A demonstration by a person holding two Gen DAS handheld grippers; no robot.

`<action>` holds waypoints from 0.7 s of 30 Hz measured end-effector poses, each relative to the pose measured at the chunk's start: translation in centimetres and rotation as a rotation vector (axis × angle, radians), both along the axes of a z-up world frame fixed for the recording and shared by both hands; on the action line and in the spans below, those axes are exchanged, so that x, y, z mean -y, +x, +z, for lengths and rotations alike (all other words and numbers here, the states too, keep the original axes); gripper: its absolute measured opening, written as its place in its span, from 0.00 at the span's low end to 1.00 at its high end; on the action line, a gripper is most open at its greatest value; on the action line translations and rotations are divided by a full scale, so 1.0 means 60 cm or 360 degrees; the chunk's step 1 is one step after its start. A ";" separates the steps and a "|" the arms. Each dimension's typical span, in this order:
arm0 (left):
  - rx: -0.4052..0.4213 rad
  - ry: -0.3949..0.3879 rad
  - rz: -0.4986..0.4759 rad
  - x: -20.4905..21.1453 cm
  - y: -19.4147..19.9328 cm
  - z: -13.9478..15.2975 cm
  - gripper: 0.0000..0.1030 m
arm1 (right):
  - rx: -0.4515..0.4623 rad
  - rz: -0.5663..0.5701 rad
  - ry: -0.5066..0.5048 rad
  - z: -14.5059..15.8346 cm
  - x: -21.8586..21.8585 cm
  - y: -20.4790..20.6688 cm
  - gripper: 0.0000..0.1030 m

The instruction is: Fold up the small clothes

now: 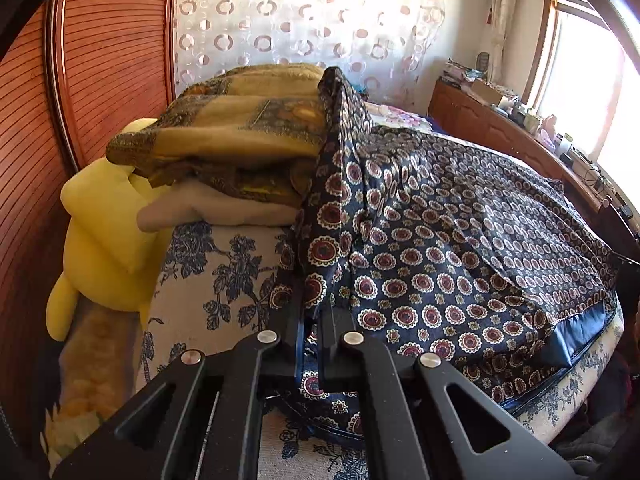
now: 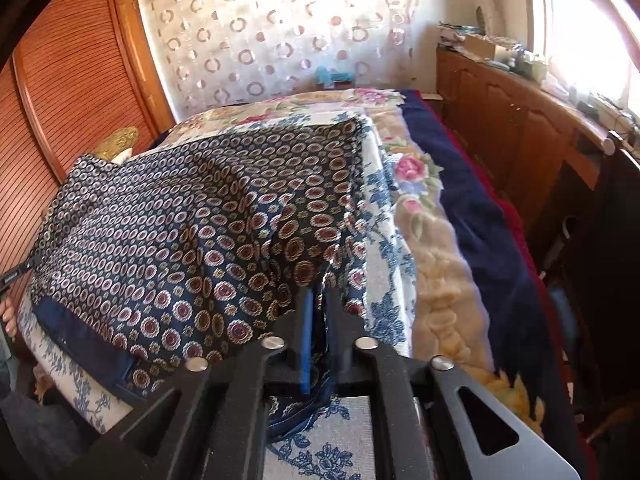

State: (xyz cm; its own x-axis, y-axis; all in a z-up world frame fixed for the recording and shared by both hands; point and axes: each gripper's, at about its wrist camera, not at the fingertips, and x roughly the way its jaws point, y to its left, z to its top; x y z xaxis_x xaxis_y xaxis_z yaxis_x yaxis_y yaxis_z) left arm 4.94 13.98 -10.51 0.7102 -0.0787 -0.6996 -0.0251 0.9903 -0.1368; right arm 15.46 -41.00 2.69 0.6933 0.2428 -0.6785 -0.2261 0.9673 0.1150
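Observation:
A dark blue garment [image 1: 460,232] printed with red and cream medallions lies spread over the bed; it also shows in the right wrist view [image 2: 180,232]. My left gripper [image 1: 316,312] is shut on a bunched corner of it, and the cloth rises from the jaws in a tall fold. My right gripper [image 2: 318,304] is shut on another edge of the garment, with a blue hem strip pinched between the fingers. A plain dark blue band [image 1: 576,336] edges the garment near the bed's front.
The bed carries a white sheet with blue flowers [image 1: 208,280]. Folded brown blankets [image 1: 240,136] are stacked at its head beside a yellow plush toy [image 1: 100,232]. A wooden slatted wardrobe [image 1: 80,80] stands left, a cluttered wooden cabinet [image 2: 520,128] right under the window.

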 end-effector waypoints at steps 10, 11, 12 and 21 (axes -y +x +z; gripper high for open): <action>0.0012 0.0000 -0.0059 0.012 -0.009 0.004 0.36 | 0.0251 0.0065 -0.0043 0.013 -0.069 -0.046 0.43; 0.0023 0.0009 -0.0066 0.014 -0.011 0.007 0.43 | 0.0249 0.0083 -0.0046 0.009 -0.080 -0.049 0.43; 0.0035 0.0030 -0.0056 0.016 -0.012 0.011 0.45 | 0.0244 0.0101 -0.0049 0.004 -0.091 -0.048 0.43; 0.0056 0.0028 0.0002 0.003 -0.019 0.015 0.74 | 0.0139 0.0202 -0.0159 -0.062 -0.170 -0.025 0.44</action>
